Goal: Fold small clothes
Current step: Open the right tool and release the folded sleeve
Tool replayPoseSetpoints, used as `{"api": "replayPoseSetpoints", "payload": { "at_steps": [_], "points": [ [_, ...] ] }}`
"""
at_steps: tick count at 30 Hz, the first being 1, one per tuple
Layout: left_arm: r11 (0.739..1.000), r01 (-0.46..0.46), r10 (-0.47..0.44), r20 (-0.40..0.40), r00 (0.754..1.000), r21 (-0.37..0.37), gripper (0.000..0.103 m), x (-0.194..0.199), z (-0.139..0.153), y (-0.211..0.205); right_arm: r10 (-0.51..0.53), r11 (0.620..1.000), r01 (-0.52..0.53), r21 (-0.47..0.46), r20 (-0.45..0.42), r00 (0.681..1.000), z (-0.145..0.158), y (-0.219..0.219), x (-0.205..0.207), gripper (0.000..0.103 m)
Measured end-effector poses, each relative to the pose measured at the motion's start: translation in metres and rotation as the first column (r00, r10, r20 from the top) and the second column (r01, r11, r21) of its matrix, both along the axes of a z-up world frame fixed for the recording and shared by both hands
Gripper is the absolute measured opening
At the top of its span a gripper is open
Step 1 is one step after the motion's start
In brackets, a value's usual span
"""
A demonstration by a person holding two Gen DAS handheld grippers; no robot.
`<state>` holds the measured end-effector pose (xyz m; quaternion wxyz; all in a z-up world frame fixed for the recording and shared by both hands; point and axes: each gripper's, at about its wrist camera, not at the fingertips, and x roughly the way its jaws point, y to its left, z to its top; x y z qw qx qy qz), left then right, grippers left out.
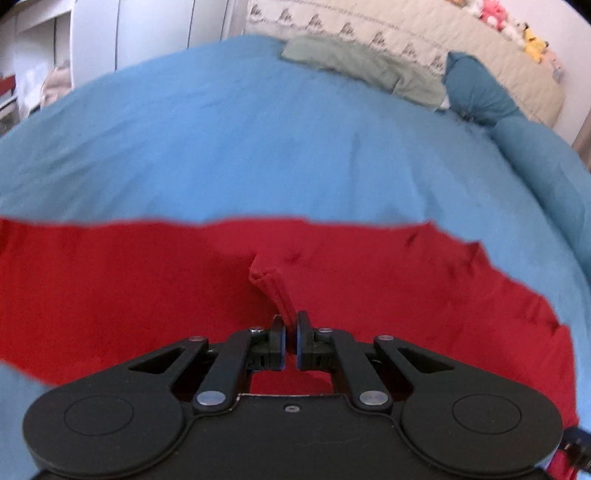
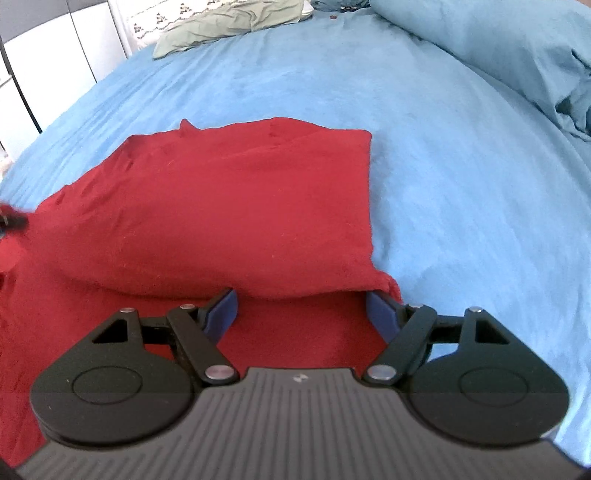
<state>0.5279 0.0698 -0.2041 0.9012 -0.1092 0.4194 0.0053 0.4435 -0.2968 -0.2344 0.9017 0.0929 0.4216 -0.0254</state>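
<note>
A red garment point(image 1: 147, 288) lies spread on a blue bedspread point(image 1: 258, 147). My left gripper point(image 1: 290, 326) is shut on a hemmed fold of the red garment point(image 1: 275, 291) and pinches it between the pads. In the right wrist view the red garment point(image 2: 221, 206) lies partly folded over itself, with a straight right edge. My right gripper point(image 2: 301, 304) is open, its blue pads point(image 2: 221, 310) spread wide over the near edge of the folded layer, near the garment's right corner.
A grey-green garment point(image 1: 354, 62) lies at the far edge of the bed, also in the right wrist view point(image 2: 229, 22). A teal pillow point(image 1: 480, 92) and bunched duvet point(image 2: 498, 55) sit at the right. A beige quilt point(image 1: 406, 33) and white cupboards point(image 1: 140, 33) stand behind.
</note>
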Motion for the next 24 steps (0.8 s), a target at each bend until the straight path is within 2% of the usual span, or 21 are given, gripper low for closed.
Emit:
{"api": "replayPoseSetpoints", "payload": {
  "at_steps": [2,4,8,9,10,12,13,16,21,24],
  "points": [
    [1.0,-0.014,0.015,-0.026,1.0,0.028,0.019,-0.009,-0.005,0.006,0.019,1.0,-0.019,-0.013,-0.005,1.0,0.001,0.0,0.0,0.092],
    [0.996,-0.038,0.041,-0.041,0.998,0.077,0.036,-0.016,-0.002,0.013,0.033,0.999,-0.034,-0.02,-0.018,0.999,0.003,0.0,0.001,0.092],
    [0.988,-0.038,0.044,-0.04,0.998,0.149,0.04,-0.031,0.02,0.018,0.04,0.999,-0.042,-0.033,-0.065,0.997,0.015,-0.002,-0.005,0.092],
    [0.987,-0.009,0.012,-0.019,1.0,0.161,0.049,-0.033,0.028,0.012,0.046,0.998,-0.05,-0.046,-0.076,0.996,0.021,0.001,-0.006,0.093],
    [0.984,0.039,-0.04,0.002,0.999,0.174,0.063,-0.034,0.037,0.004,0.061,0.996,-0.066,-0.065,-0.078,0.995,0.03,0.005,-0.009,0.094],
    [0.977,0.124,-0.132,0.03,0.991,0.175,0.079,-0.028,0.046,-0.014,0.097,0.989,-0.103,-0.103,-0.063,0.993,0.047,0.015,-0.012,0.097],
    [0.977,0.154,-0.161,0.035,0.986,0.148,0.08,-0.022,0.046,-0.021,0.117,0.987,-0.121,-0.106,-0.044,0.992,0.054,0.019,-0.012,0.102],
    [0.975,0.206,-0.208,0.019,0.978,0.084,0.08,-0.005,0.031,-0.037,0.147,0.984,-0.146,-0.098,-0.004,0.989,0.057,0.027,0.004,0.103],
    [0.964,0.246,-0.239,-0.072,0.968,0.1,0.079,0.012,-0.011,-0.055,0.08,0.995,-0.082,-0.05,-0.046,0.996,0.019,0.017,0.024,0.103],
    [0.96,0.258,-0.253,-0.056,0.966,0.112,0.08,0.008,-0.018,-0.056,0.041,0.999,-0.041,0.008,-0.045,0.998,0.005,0.005,0.022,0.103]
  ]
}}
